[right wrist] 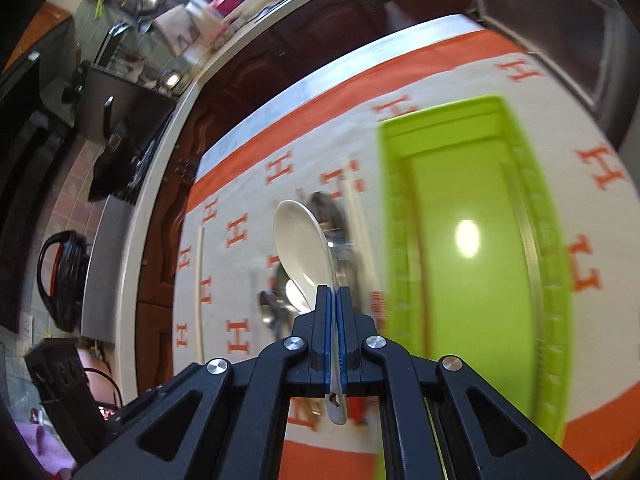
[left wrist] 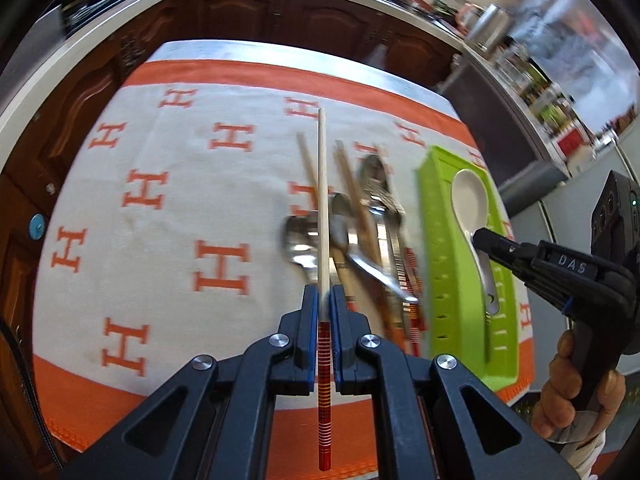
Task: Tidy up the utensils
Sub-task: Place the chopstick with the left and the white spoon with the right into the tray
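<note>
Left tongs [left wrist: 324, 300] clamping chopstick [left wrist: 322, 200], (spoon [right wrist: 302, 252] right)

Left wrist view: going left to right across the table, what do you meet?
Bare orange-and-white H-patterned cloth → chopstick held in the left tool → pile of metal spoons and chopsticks → green tray → white ceramic spoon held by the right tool.
</note>
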